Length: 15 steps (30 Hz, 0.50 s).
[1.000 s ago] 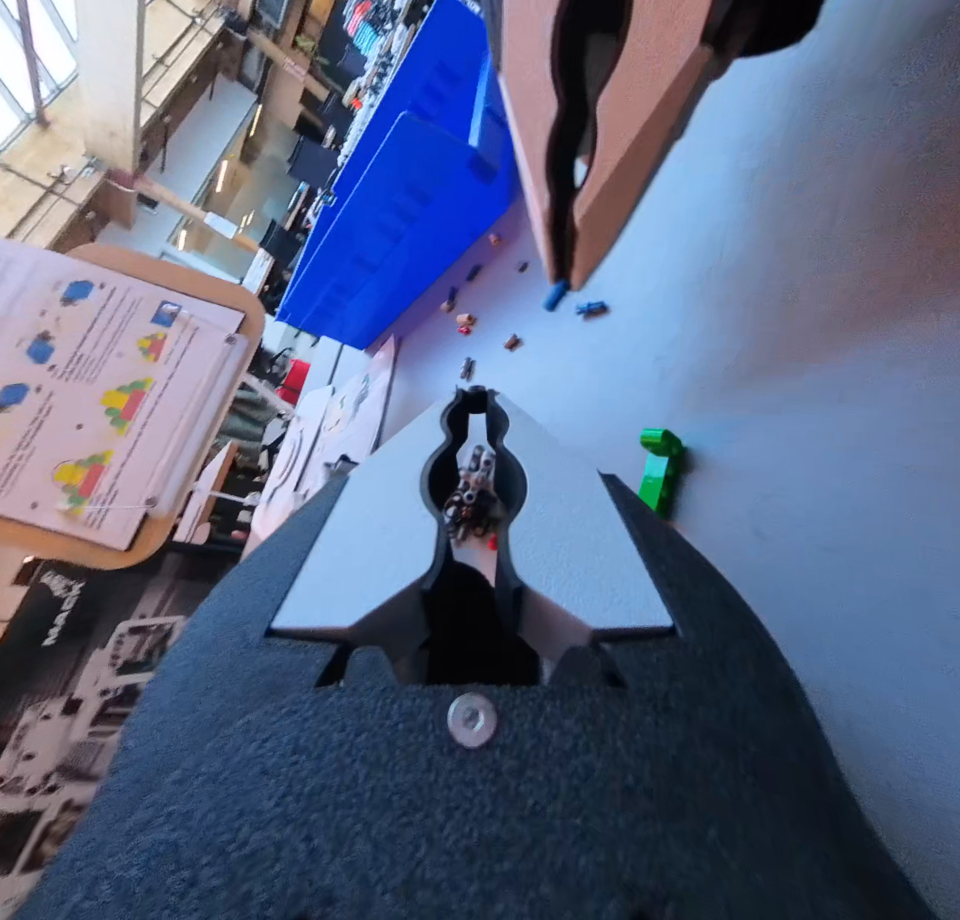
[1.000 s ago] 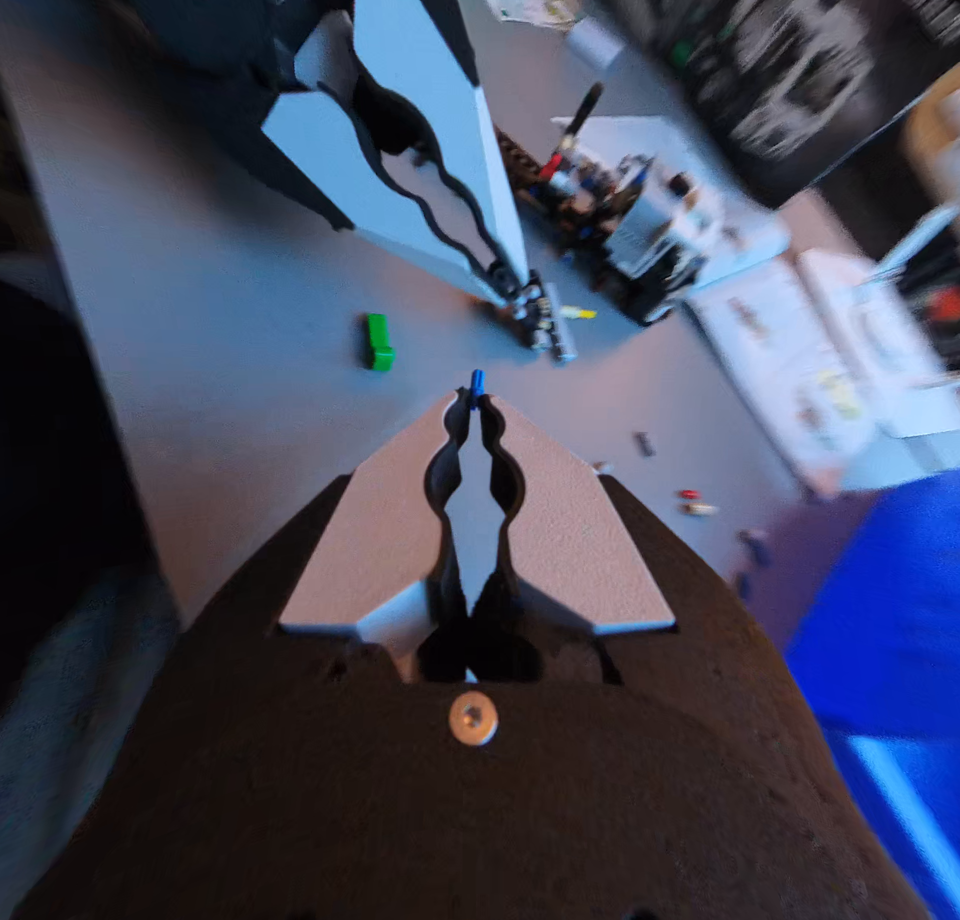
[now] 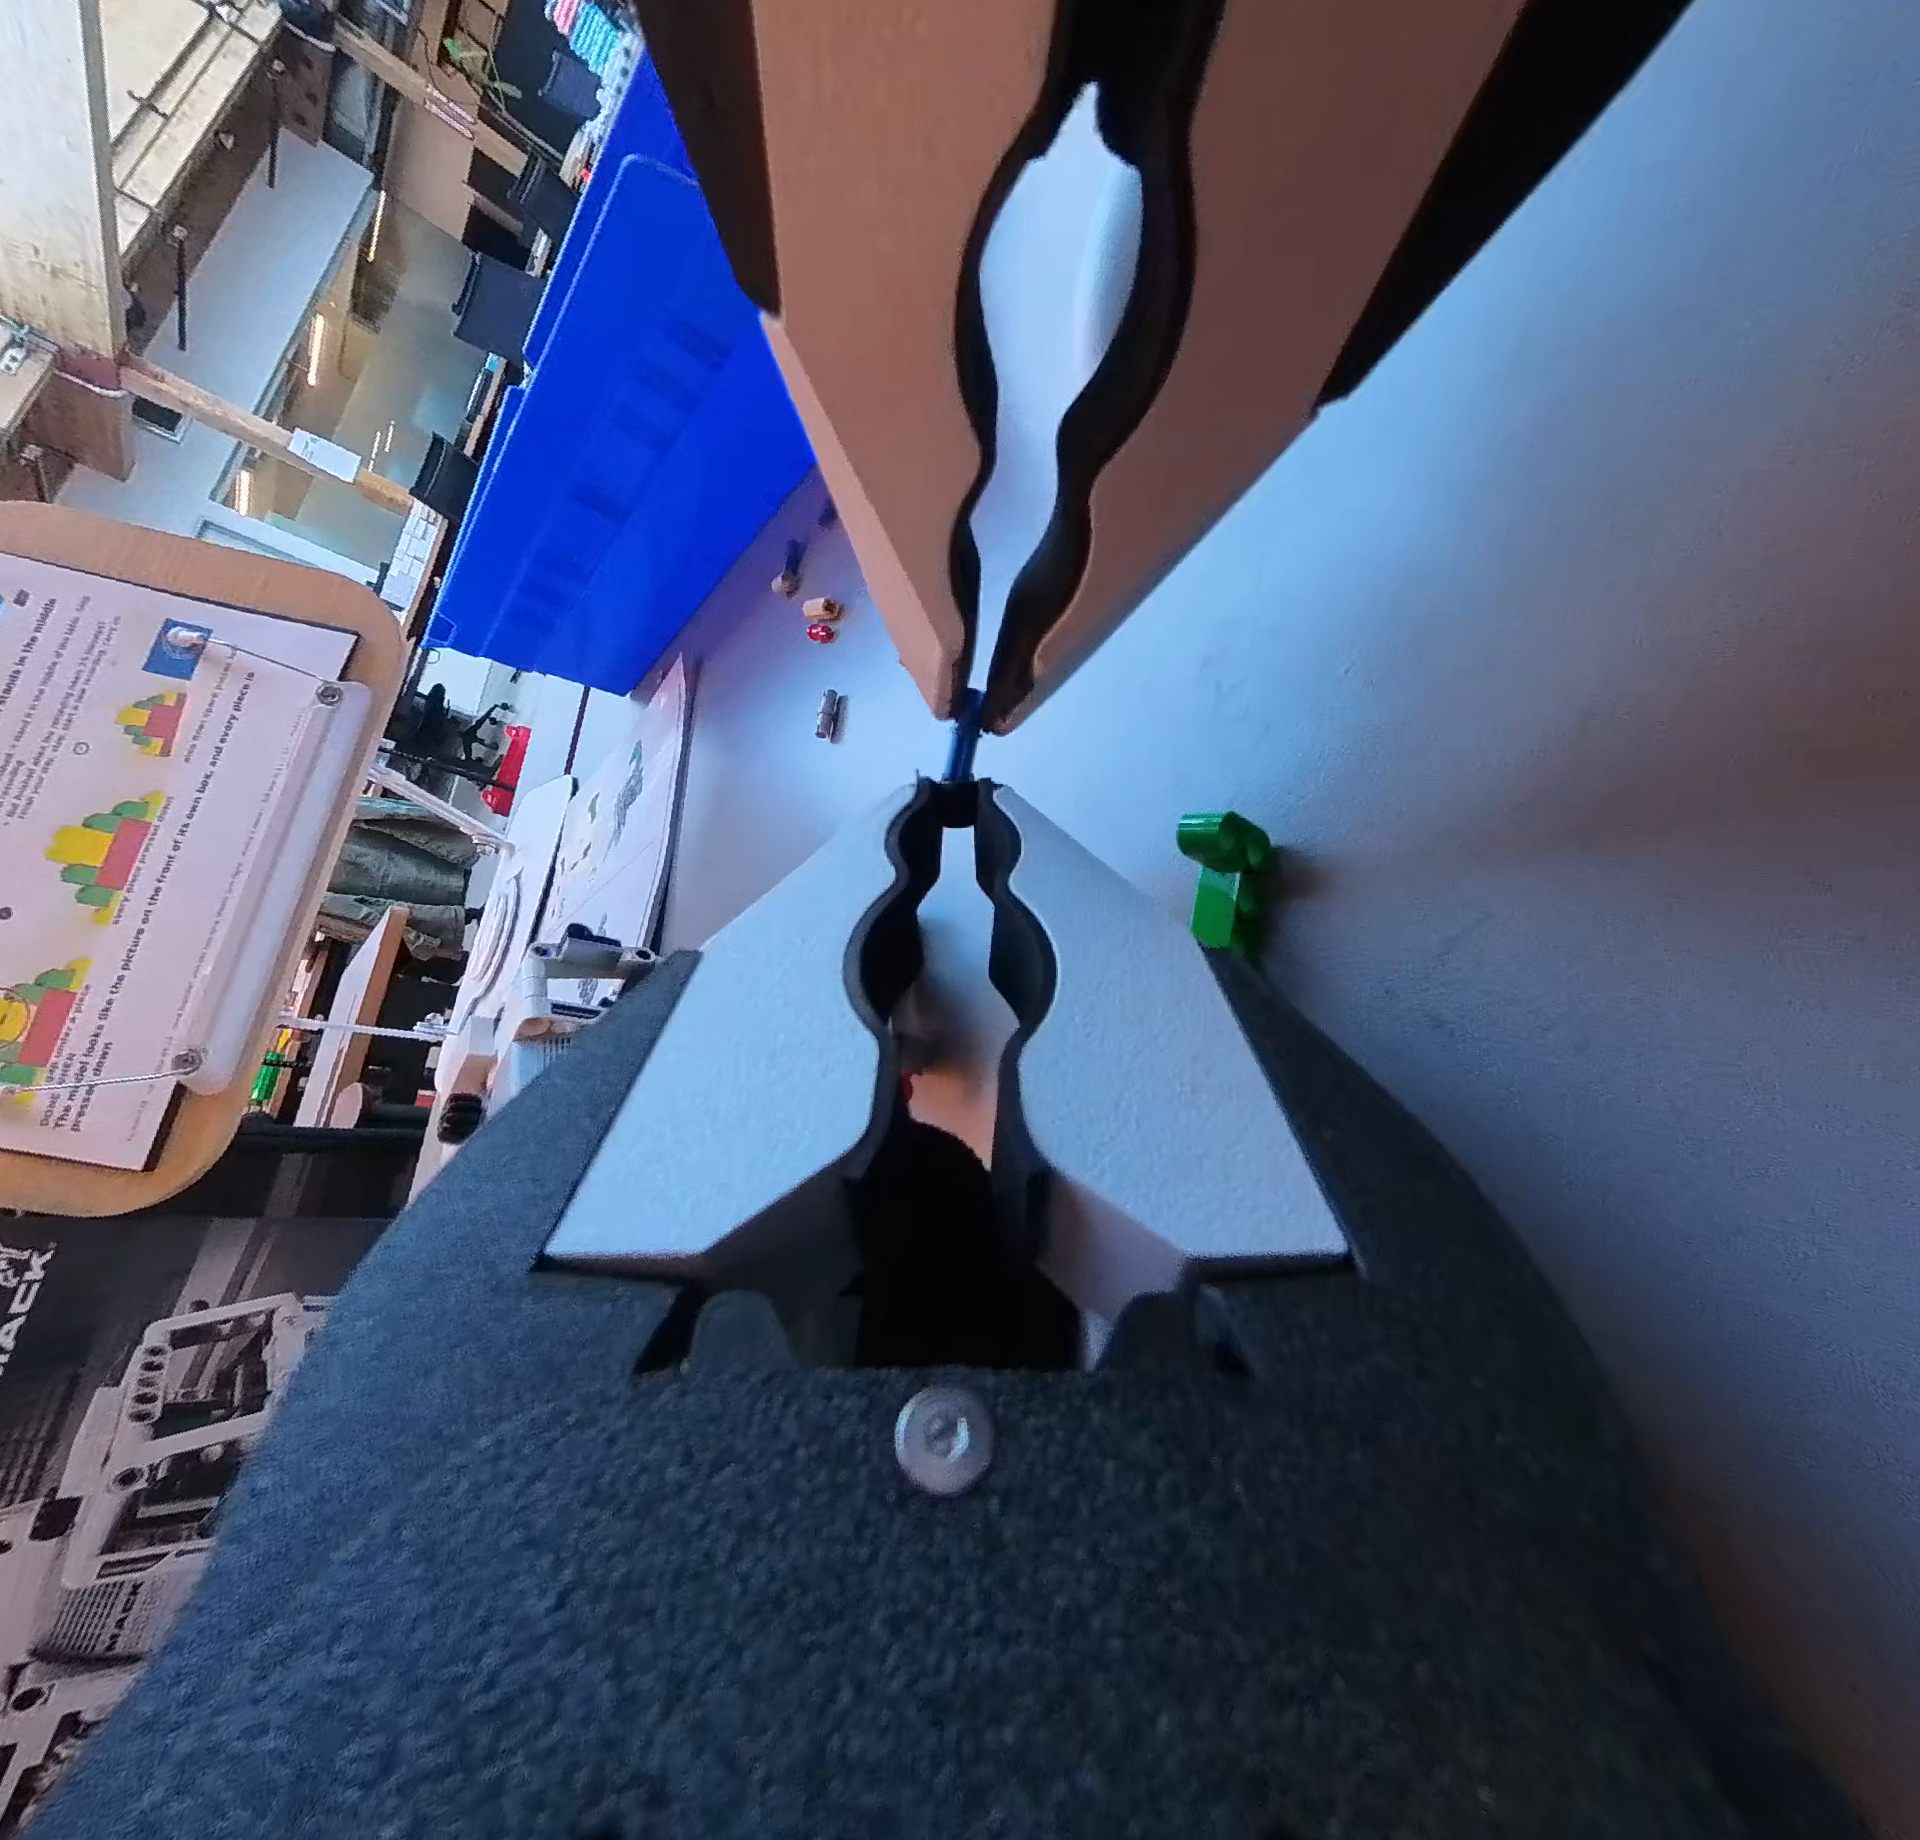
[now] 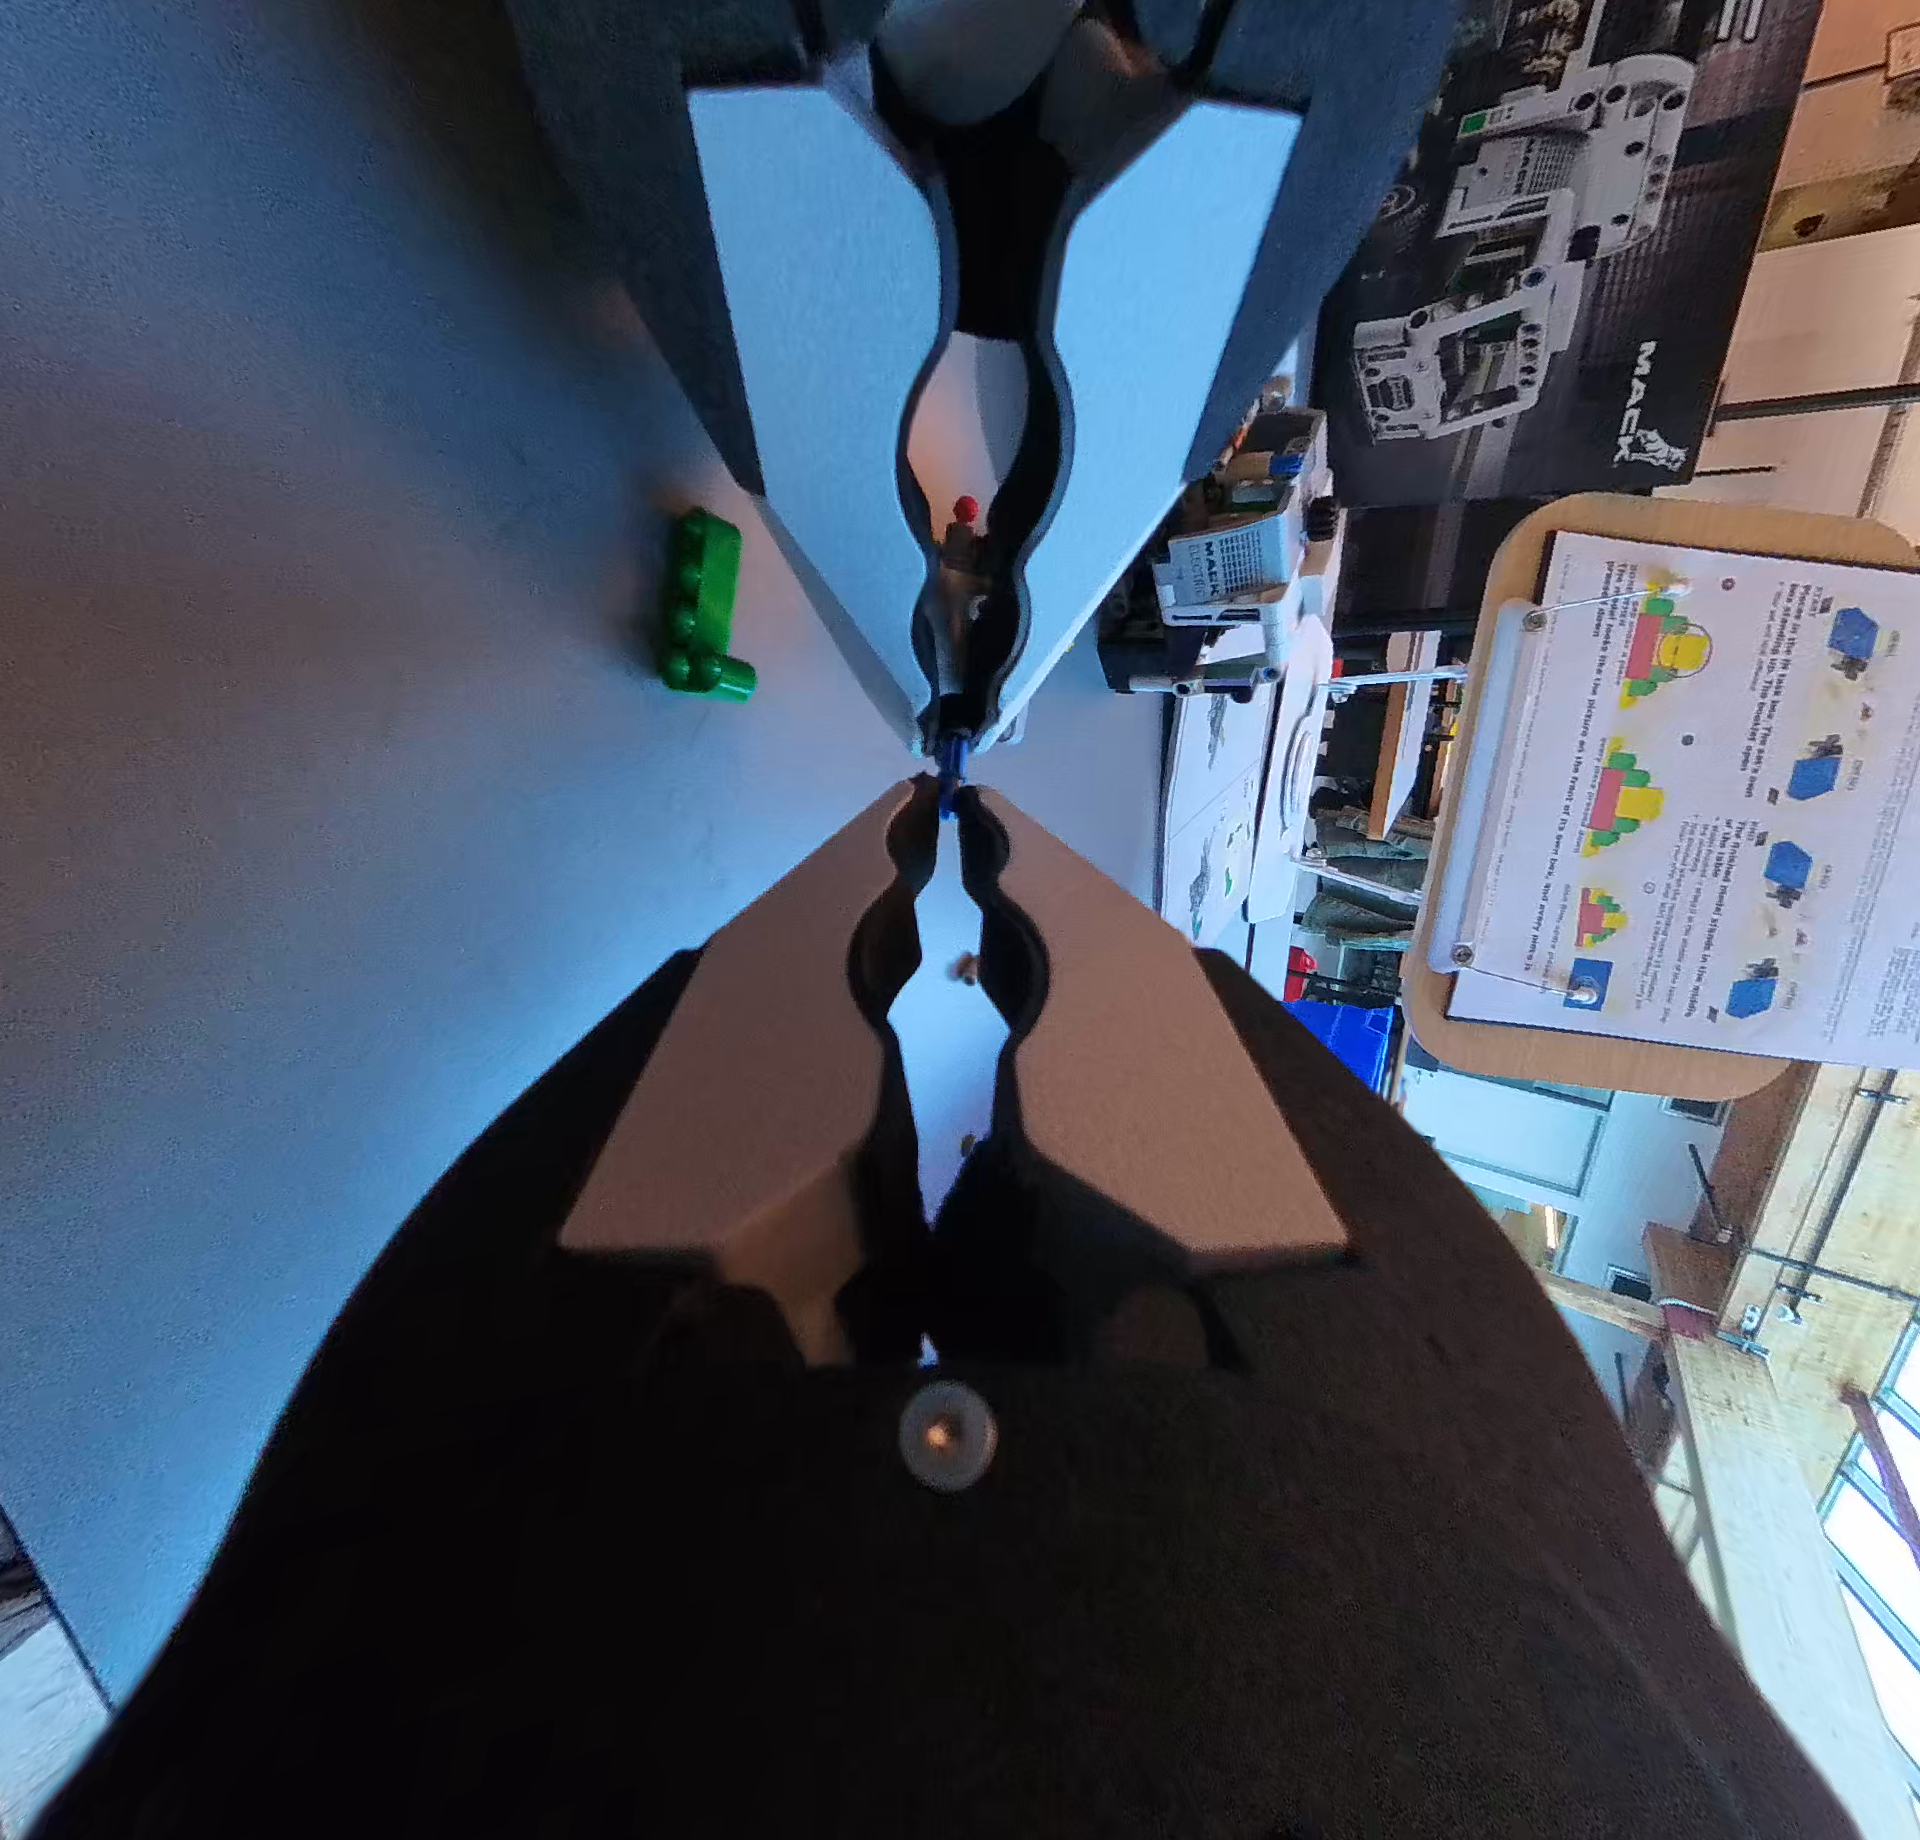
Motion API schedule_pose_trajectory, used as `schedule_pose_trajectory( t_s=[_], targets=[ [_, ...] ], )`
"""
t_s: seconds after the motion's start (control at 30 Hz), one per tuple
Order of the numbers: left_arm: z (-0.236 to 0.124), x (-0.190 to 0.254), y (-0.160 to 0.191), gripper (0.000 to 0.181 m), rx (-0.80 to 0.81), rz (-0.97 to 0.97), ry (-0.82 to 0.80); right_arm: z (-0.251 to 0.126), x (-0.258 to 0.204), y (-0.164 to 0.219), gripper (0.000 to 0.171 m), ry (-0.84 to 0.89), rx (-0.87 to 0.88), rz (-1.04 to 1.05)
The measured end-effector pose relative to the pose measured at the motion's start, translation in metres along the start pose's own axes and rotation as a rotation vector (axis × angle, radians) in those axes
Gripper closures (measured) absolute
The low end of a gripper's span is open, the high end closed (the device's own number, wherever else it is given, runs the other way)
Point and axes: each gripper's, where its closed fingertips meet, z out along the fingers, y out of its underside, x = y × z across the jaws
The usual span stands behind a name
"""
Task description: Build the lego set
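My right gripper (image 4: 940, 795), with brown fingers, is shut on a small blue pin (image 4: 951, 760). My left gripper (image 3: 956, 801), with white fingers, is shut on a small dark grey assembly (image 3: 952, 805) with a red pin; part of it shows through the finger gap (image 4: 964, 543). The two grippers meet tip to tip above the grey table (image 3: 1558, 647). The blue pin (image 3: 962, 749) spans the short gap and touches the assembly. The right gripper (image 3: 971, 722) fills the top of the left wrist view; the left gripper (image 4: 956, 728) fills the top of the right wrist view.
A green angled piece (image 3: 1226, 886) lies on the table beside the grippers, also in the right wrist view (image 4: 701, 606). Several small loose pieces (image 3: 821, 611) lie near blue bins (image 3: 623, 419). A partly built truck (image 4: 1236, 554), the set's box (image 4: 1558, 180) and an instruction board (image 4: 1683, 803) stand beyond. Only a small space, under 4 cm, lies between the two pairs of fingers. The green angled piece (image 3: 1226, 886) is about 5 centimeters from both grippers' fingertips. The right camera catches it too, in the right wrist view (image 4: 694, 638).
The two grippers have closed the distance and now face each other tip to tip. The blue pin has come up against the assembly in the left gripper.
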Motion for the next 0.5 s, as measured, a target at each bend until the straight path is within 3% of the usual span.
schedule_pose_trajectory(
  t_s=[0.23,0.5],
  targets=[
    [-0.0002,0.0012,-0.0006,0.178,-0.002,0.039,-0.017,-0.0009,-0.001,-0.001,0.168,-0.031,-0.007,-0.001],
    [-0.0034,0.0043,-0.0017,0.178,-0.014,0.243,-0.108,-0.0037,-0.0077,-0.0049,0.168,-0.122,-0.002,0.092]
  ],
)
